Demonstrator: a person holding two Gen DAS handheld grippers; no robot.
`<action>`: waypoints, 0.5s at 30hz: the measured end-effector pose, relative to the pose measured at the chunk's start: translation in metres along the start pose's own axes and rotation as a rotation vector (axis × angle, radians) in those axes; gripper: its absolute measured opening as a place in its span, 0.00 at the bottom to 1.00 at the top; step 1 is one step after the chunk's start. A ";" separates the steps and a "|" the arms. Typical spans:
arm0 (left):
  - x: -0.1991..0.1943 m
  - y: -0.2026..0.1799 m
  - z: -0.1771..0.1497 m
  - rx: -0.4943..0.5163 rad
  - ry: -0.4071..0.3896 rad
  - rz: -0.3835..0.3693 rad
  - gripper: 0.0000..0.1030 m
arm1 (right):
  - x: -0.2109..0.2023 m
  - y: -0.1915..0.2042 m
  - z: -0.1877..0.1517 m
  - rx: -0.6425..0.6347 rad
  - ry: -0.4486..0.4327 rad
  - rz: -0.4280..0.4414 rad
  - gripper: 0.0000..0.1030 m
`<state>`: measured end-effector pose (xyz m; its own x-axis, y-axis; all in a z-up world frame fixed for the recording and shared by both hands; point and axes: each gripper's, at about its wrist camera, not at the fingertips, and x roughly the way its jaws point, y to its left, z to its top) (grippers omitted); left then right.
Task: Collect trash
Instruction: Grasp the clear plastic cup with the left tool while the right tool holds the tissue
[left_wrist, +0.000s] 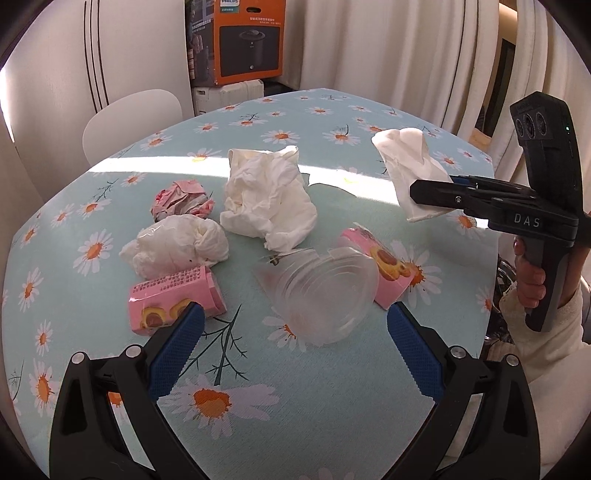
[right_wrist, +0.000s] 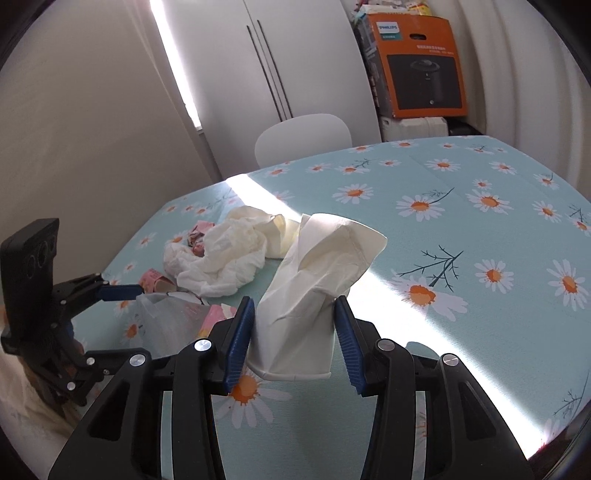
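Note:
My right gripper (right_wrist: 294, 314) is shut on a crushed white paper cup (right_wrist: 314, 288) and holds it above the table; it also shows in the left wrist view (left_wrist: 410, 173). My left gripper (left_wrist: 295, 317) is open and empty, low over the table, with a clear plastic cup (left_wrist: 325, 291) lying on its side between its fingers. Around it lie two pink snack wrappers (left_wrist: 173, 299) (left_wrist: 384, 269), a white plastic bag (left_wrist: 177, 245), a large crumpled white paper (left_wrist: 269, 199) and a crumpled pink wrapper (left_wrist: 183, 201).
The table (left_wrist: 295, 406) has a light blue daisy-print cloth. A white chair (left_wrist: 129, 118) stands at its far side. An orange appliance box (left_wrist: 247, 40) sits on a white case by the wall. Curtains (left_wrist: 406, 55) hang at the right.

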<state>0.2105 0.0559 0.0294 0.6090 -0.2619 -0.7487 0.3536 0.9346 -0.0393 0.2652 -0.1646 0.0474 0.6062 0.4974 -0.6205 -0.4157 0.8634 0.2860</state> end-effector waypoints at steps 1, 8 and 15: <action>0.004 0.000 0.001 -0.010 0.007 -0.007 0.94 | -0.002 -0.001 -0.001 -0.001 0.000 0.001 0.41; 0.017 -0.001 0.004 -0.012 0.042 -0.020 0.64 | -0.007 0.000 -0.007 -0.025 0.006 -0.007 0.41; 0.002 0.000 -0.003 0.017 0.007 0.007 0.64 | -0.004 0.014 -0.013 -0.045 0.014 -0.008 0.41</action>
<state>0.2093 0.0563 0.0259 0.6065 -0.2540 -0.7534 0.3614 0.9321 -0.0233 0.2485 -0.1557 0.0446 0.5999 0.4890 -0.6332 -0.4414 0.8624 0.2478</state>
